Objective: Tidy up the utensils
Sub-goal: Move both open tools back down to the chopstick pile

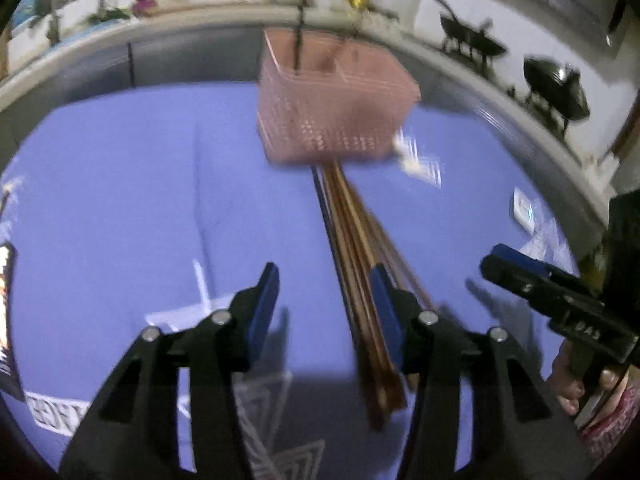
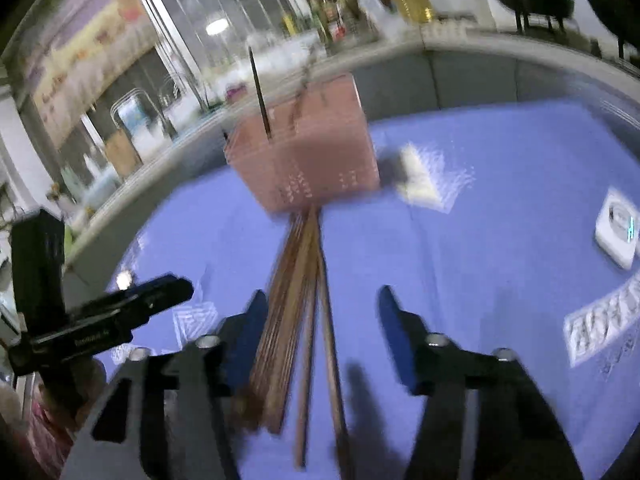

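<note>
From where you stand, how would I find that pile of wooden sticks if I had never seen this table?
Look at the blue tablecloth and find the pink perforated basket standing near its far edge. From the foot of that basket a bundle of chopsticks runs straight back toward the viewer, lying flat on the cloth. They are the only long, thin, brown things there; the other items nearby are small and white.

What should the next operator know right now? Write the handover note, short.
Left gripper: open, empty, its right finger beside the chopsticks.
Right gripper: open, empty, jaws astride the chopsticks, pads not pressing.
Chopsticks: loose brown bundle flat on the blue cloth, far ends at the foot of the pink basket.
Done: a few utensils already stand in the basket.
Left: grip the bundle and stand it in the basket.
</note>
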Tool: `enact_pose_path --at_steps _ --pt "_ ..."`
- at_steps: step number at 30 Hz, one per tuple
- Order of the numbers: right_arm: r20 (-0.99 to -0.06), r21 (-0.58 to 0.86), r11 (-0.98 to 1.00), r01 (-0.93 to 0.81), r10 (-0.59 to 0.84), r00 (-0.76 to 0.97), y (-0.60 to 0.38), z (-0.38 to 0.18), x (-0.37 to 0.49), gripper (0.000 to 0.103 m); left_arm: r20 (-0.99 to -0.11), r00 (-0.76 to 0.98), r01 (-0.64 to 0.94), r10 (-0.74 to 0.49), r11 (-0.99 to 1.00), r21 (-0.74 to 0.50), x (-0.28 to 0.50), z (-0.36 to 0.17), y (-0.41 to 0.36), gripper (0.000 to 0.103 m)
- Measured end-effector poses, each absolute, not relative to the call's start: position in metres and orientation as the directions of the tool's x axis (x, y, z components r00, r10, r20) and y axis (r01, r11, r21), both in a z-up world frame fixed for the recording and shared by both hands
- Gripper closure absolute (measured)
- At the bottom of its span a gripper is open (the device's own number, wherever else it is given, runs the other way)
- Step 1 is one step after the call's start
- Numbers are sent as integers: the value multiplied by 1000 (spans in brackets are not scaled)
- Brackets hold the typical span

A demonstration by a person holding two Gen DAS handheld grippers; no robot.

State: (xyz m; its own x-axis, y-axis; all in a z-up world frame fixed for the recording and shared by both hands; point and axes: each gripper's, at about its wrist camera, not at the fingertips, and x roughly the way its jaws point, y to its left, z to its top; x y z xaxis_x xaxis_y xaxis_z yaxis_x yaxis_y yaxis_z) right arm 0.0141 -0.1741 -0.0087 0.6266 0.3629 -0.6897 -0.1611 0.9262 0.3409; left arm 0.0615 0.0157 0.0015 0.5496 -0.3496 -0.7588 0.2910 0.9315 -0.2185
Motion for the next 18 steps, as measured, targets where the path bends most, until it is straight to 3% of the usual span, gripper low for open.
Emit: enact_pose_path --at_steps 4,7,18 --pt "-733 270 945 -183 325 598 -164 -25 2 71 -795 500 318 -343 927 -200 56 -25 -1 73" --pt "-743 220 954 -204 300 598 -156 -30 -6 73 -816 489 310 -308 936 -167 57 -37 -5 78" --pt "-773 90 969 -229 213 598 -143 -48 -10 73 -814 530 309 -239 948 -77 58 -38 -21 78"
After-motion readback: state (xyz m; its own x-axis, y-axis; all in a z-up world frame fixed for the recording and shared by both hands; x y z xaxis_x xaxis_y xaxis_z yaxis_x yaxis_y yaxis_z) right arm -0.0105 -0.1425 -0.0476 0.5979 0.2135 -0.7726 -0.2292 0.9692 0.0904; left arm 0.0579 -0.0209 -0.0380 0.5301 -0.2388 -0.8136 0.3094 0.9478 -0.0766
